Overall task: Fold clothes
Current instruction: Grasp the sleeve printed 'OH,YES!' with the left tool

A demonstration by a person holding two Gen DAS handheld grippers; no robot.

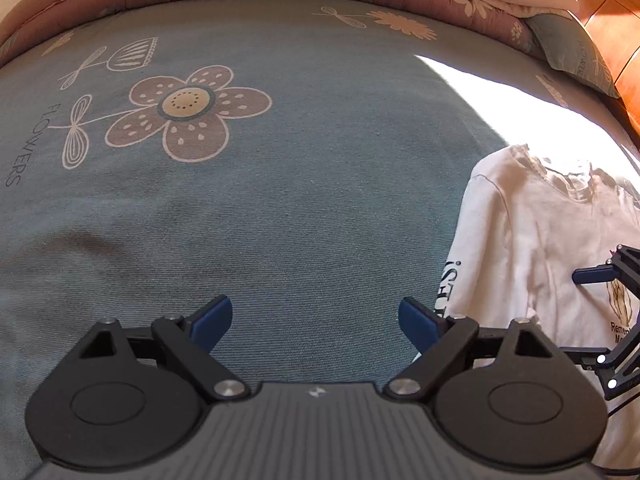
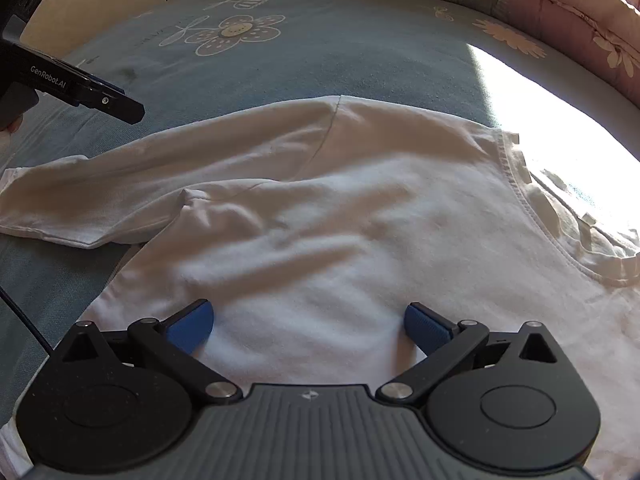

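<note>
Plainly, the white long-sleeved shirt point(image 2: 360, 208) lies spread on the bed point(image 1: 280, 200), over the blue flowered sheet, with its neckline point(image 2: 560, 240) toward the sunlit patch and one sleeve point(image 2: 100, 200) stretched out sideways from the body. The body panel shows soft wrinkles but no crisp crease, and the sleeve is not brought in over the chest. In the left wrist view the shirt's edge point(image 1: 520, 260) carries some printed lettering, though too little shows to read it.

The right gripper point(image 2: 308, 324) hovers low over the chest of the shirt, jaws apart, with cloth showing between them and nothing pinched. The left gripper point(image 1: 316, 320) is over bare sheet just beside the shirt, jaws likewise apart and holding nothing; the right wrist view catches it point(image 2: 80, 88) above the far end of the sleeve.

As for progress, the garment is flat and open, not a folded bundle: the sleeve, the sides and the length all remain to be turned in. The lower hem and the other sleeve are out of view, so a fold may perhaps already lie there; I cannot tell. What shows would suit a shirt laid out for folding, or one smoothed between folds.
</note>
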